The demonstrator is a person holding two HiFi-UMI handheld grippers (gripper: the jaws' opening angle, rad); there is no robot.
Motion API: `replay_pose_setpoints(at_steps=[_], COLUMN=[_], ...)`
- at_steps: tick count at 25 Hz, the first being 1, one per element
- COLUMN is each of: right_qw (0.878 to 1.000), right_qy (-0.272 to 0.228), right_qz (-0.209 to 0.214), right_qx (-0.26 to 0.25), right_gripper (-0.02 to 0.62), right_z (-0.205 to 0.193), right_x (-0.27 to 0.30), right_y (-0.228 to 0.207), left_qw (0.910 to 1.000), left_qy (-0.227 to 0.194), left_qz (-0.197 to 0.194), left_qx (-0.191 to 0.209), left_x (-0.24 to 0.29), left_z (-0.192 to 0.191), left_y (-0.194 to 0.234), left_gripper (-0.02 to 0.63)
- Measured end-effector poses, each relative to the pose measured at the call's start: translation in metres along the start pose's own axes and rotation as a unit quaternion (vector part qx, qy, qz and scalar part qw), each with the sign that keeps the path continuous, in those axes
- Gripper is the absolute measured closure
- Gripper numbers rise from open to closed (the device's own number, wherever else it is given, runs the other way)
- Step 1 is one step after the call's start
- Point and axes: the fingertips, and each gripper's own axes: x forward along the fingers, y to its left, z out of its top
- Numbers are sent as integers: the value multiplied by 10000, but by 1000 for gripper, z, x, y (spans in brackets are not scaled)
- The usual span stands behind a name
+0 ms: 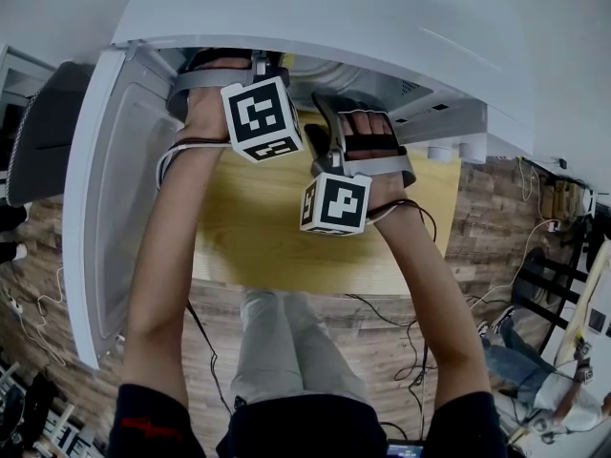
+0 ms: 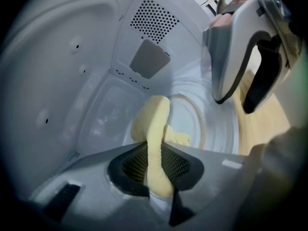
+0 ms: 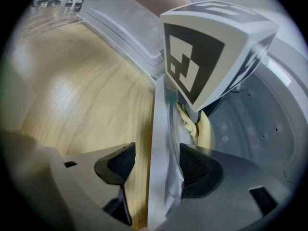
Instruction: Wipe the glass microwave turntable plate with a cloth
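Note:
Inside the white microwave cavity my left gripper (image 2: 156, 174) is shut on a yellow cloth (image 2: 154, 124), which sticks up and forward from between the pads. The cloth's far end rests on the round glass turntable plate (image 2: 211, 129), which lies on the cavity floor. My right gripper (image 3: 156, 167) is open at the microwave's front opening. Its jaws straddle the white front sill (image 3: 158, 143) and the plate's near rim (image 3: 174, 143) without pinching either. From the left gripper view the right gripper (image 2: 240, 85) hangs at the upper right. The cloth (image 3: 199, 126) shows under the left gripper's marker cube.
The microwave (image 1: 334, 17) stands on a light wooden table (image 1: 258, 227), its door (image 1: 115, 208) swung open to the left. The cavity walls close in around the left gripper. Cables lie on the wood floor (image 1: 401, 313); another person (image 1: 544, 380) is at the lower right.

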Motion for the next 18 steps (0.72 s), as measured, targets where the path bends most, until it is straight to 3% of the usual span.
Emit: replay_pose_setpoints(at_steps=[11,18], right_qw=[10000,10000], right_qy=[23,37], right_qz=[-26,-53], right_qx=[-11,29], right_gripper=[325,327], right_z=[0,-1], right_x=[0,0], right_y=[0,0], left_qw=[9972,9965], left_qy=[673,760], left_qz=[275,289], left_qx=[-196,-214], left_x=[-1,-1], left_z=[-22,-23], left_y=[6,6], left_gripper=[538,537])
